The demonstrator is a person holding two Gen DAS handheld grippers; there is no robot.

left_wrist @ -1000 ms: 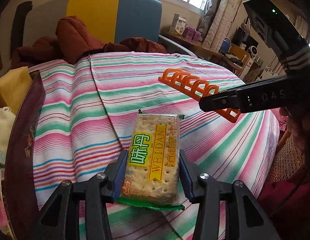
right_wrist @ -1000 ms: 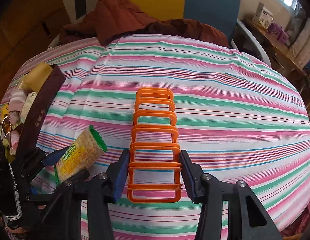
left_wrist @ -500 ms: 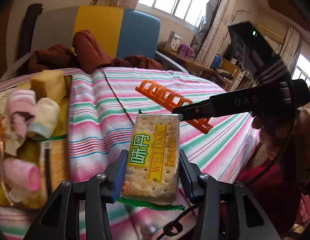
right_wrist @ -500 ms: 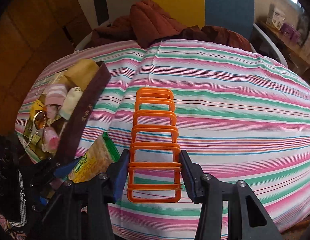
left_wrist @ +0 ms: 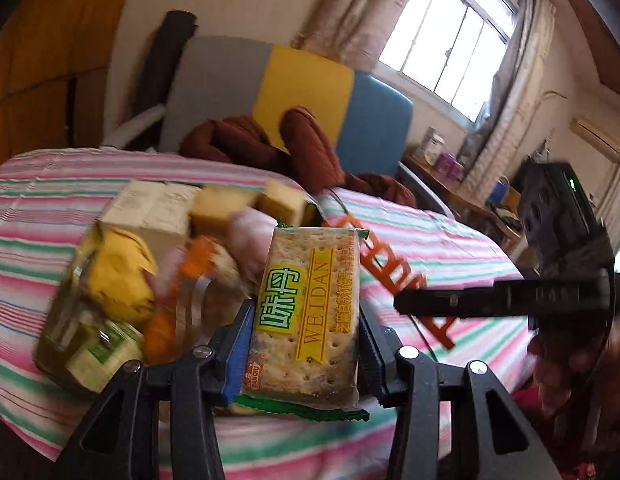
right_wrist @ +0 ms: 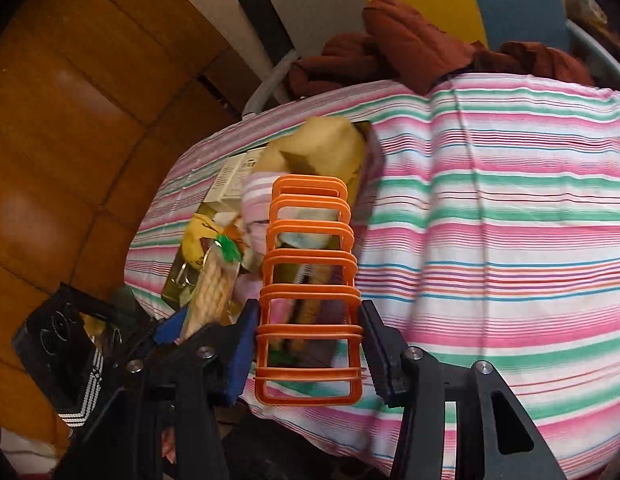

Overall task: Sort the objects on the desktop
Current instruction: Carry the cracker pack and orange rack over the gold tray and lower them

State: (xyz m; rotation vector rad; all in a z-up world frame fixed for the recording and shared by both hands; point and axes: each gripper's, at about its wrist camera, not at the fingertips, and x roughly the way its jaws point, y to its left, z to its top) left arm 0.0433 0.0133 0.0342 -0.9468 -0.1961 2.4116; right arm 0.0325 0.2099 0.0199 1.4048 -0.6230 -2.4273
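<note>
My left gripper (left_wrist: 305, 340) is shut on a cracker packet (left_wrist: 310, 312) with a yellow-green "WEIDAN" label, held in the air above the near end of a box (left_wrist: 121, 280) full of small items. My right gripper (right_wrist: 307, 352) is shut on an orange plastic rack (right_wrist: 310, 276), held over the same box (right_wrist: 229, 220). The rack (left_wrist: 394, 276) and the right gripper's black finger (left_wrist: 490, 302) show in the left wrist view, right of the packet. The packet's edge (right_wrist: 213, 292) shows left of the rack in the right wrist view.
The box holds rolled socks (right_wrist: 257, 200), yellow packets (left_wrist: 117, 276), cartons (left_wrist: 149, 208) and sponge-like blocks (left_wrist: 221, 204). It sits on a table with a striped cloth (right_wrist: 490, 220). A chair with dark red clothing (left_wrist: 269, 144) stands behind. A wooden wall (right_wrist: 69, 120) is at left.
Both grippers have swung left with their loads, from over the striped cloth to over the box. The box now fills the view ahead of each gripper.
</note>
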